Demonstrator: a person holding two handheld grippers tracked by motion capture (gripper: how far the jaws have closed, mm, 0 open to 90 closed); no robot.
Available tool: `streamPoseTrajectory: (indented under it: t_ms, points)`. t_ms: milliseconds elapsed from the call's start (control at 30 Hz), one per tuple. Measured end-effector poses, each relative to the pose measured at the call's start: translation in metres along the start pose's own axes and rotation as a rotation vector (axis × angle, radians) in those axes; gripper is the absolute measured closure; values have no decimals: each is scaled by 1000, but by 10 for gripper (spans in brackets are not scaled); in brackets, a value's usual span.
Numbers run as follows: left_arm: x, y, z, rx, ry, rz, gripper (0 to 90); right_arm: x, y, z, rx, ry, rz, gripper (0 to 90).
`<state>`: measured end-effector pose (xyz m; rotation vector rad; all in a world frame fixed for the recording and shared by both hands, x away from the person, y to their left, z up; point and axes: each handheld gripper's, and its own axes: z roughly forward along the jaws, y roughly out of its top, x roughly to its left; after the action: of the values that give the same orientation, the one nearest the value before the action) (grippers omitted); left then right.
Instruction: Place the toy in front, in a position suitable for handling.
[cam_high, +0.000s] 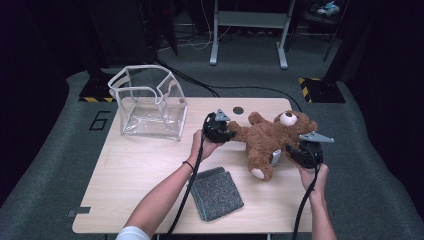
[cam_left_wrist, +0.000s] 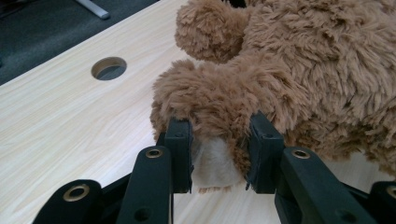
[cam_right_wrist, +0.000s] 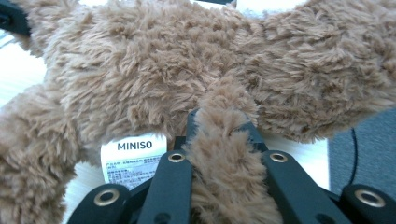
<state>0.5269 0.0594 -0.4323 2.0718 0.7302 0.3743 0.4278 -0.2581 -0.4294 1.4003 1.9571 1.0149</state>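
Two grippers clamped on the teddy bear (cam_high: 272, 137), lying near the table's (cam_high: 135, 170) far right corner. Left gripper (cam_left_wrist: 219, 151) closed on a limb with a pale paw pad; right gripper (cam_right_wrist: 219, 140) pinching a fold of brown fur beside the white MINISO label (cam_right_wrist: 133, 156). Clear plastic bag (cam_high: 150, 105) standing open at far left corner. Grey folded cloth (cam_high: 216, 193) flat near the near edge, apart from the bear.
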Motion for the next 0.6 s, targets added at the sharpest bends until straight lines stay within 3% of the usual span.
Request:
streamPoseTrajectory:
  t_ms: [600]
  points:
    - [33,-8,-51,-11,77,-26,670,46,22,9,-29,102,-75,802]
